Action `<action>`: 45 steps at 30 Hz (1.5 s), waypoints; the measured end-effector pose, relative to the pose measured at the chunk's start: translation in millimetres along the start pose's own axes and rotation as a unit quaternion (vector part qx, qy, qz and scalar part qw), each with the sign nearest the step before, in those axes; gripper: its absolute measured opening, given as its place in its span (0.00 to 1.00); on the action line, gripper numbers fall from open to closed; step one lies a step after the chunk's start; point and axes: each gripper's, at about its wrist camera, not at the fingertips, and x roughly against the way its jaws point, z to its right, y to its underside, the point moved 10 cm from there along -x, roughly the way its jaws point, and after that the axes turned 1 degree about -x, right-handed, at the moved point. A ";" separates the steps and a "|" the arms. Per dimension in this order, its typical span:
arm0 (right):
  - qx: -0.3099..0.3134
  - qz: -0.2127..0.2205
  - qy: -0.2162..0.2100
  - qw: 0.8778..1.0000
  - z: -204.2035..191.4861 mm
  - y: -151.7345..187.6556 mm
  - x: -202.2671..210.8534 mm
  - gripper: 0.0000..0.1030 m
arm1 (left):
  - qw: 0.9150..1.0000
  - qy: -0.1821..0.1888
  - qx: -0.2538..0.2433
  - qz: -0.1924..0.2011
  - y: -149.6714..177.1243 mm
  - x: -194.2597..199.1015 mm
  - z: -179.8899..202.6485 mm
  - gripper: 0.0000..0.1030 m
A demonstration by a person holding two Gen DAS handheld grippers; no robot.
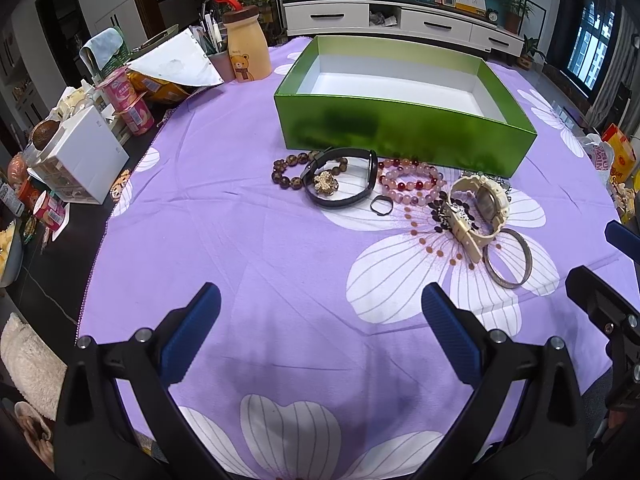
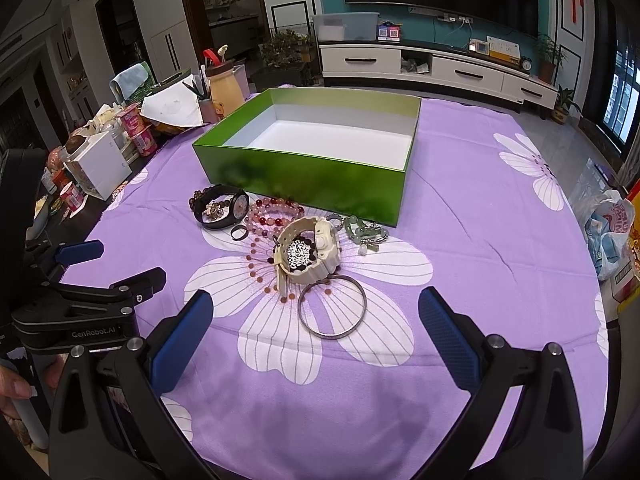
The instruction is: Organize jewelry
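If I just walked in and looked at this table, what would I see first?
The big shiny green box, open and empty inside, sits in the middle of the purple flowered cloth. Right in front of it lies a jumble of jewelry: a black watch, pink beads, a chunky cream watch and a thin silver bangle. Both grippers, left and right, are open and hold nothing.
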 end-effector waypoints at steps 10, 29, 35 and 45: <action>-0.001 -0.001 0.000 1.000 1.4 0.6 -1.2 0.99 | 1.000 0.001 -0.002 -0.002 3.5 -4.7 3.4 0.98; -0.059 -0.023 -0.007 0.998 49.6 19.3 -27.5 0.84 | 0.991 0.126 0.035 -0.006 -0.8 -23.8 29.8 0.98; -0.052 -0.044 -0.005 0.998 53.1 31.4 -49.9 0.59 | 0.988 0.155 0.024 -0.004 -17.1 -34.9 55.9 0.91; 0.000 -0.058 0.021 0.998 46.2 33.0 -78.3 0.34 | 0.982 0.184 0.014 -0.029 -43.0 -69.6 95.8 0.57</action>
